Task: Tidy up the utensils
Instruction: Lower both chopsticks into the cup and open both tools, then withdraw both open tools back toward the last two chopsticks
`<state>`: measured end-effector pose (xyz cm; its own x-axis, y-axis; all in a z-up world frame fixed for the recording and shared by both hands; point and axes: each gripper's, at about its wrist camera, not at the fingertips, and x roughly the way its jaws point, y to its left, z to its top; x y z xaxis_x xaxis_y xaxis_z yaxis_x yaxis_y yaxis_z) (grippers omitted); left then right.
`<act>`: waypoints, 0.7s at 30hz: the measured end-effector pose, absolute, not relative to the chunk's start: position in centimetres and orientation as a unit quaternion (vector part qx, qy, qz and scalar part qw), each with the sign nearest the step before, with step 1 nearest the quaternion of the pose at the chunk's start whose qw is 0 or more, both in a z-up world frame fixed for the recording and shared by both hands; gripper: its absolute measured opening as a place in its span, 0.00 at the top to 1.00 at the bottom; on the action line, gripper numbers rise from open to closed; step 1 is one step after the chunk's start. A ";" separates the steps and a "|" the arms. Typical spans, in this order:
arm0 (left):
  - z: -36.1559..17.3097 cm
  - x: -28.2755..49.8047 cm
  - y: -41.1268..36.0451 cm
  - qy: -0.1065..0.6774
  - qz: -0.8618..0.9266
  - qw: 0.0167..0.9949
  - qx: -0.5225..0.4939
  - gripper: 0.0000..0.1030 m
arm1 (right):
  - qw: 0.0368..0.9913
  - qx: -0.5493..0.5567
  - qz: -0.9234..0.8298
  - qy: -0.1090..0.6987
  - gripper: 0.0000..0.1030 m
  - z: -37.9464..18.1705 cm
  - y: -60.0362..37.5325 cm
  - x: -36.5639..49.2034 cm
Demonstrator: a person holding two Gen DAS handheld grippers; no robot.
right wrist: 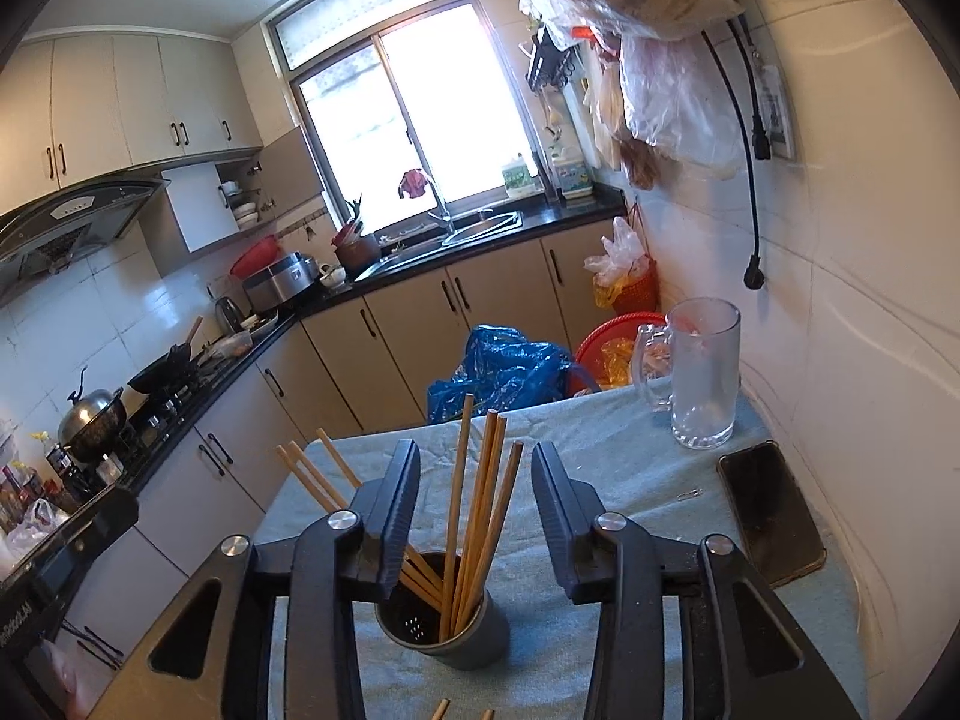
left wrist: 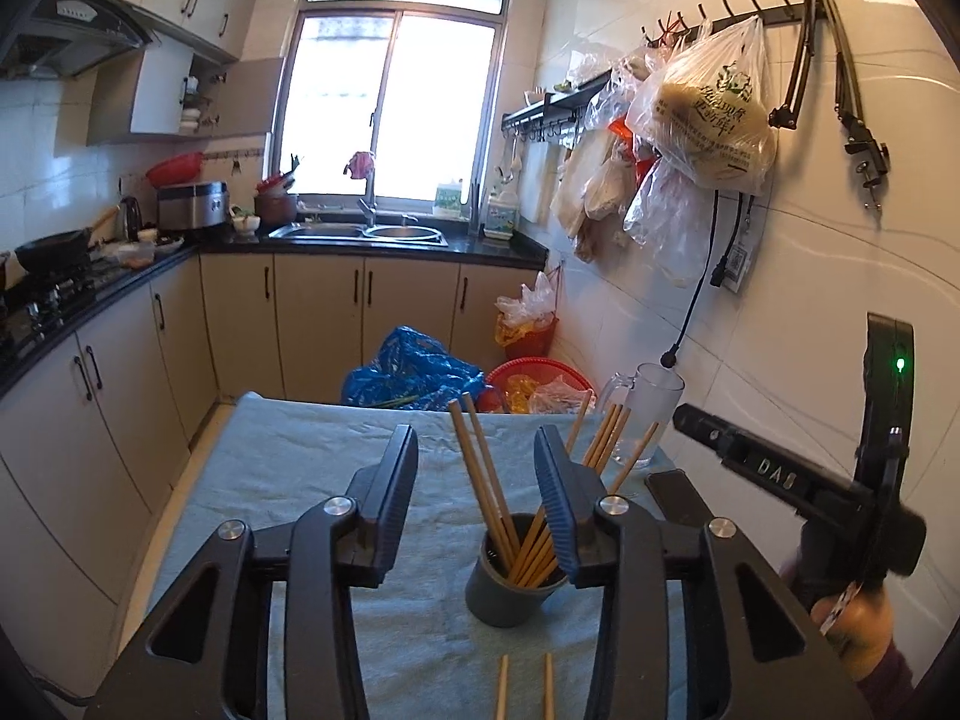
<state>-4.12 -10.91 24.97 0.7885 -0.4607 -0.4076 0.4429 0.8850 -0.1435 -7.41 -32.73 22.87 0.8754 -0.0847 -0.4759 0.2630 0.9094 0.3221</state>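
The chopsticks (right wrist: 474, 516) stand in a gray holder cup (right wrist: 444, 624) near the front edge of the table, on the blue-green cloth (right wrist: 600, 480). Most of the sticks are already in the cup, so the job looks nearly done.

The left gripper (left wrist: 477, 480) has its jaws partly apart, with nothing pinched between them. The right gripper (right wrist: 474, 492) is the same: jaws partly apart and nothing squeezed, though the sticks show up in the gap.

Two more loose chopsticks (left wrist: 525, 687) lie flat on the cloth, close to the front edge, just in front of the cup. I think those come next. A gripper would need to dip low, close on one thin stick, lift it, tip it up and drop it in the cup without knocking the cup over.

The left view shows the right gripper from the side, with a hand (left wrist: 858, 630) holding it. The right view shows the glass mug (right wrist: 702, 378) clearly by the far right corner, a dark phone (right wrist: 771, 510) at the right edge, and the little holes in the bottom of the cup.
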 end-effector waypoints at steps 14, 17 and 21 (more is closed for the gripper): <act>23.4 -10.0 -8.0 0.238 -0.216 0.947 0.010 0.48 | 0.950 0.154 -0.083 0.259 0.40 23.5 -29.8 -13.0; 22.6 -11.0 -7.7 0.250 -0.212 0.945 0.019 0.47 | 0.944 0.149 -0.080 0.284 0.39 22.0 -29.3 -14.3; 21.3 -12.0 -7.1 0.266 -0.199 0.943 0.026 0.45 | 0.935 0.149 -0.081 0.311 0.39 19.9 -28.7 -15.8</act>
<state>-11.99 -7.07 21.31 0.7790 -0.3620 -0.5120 0.3895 0.9193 -0.0573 -15.83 -28.74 19.90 0.7937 -0.0595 -0.6054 0.2451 0.9421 0.2288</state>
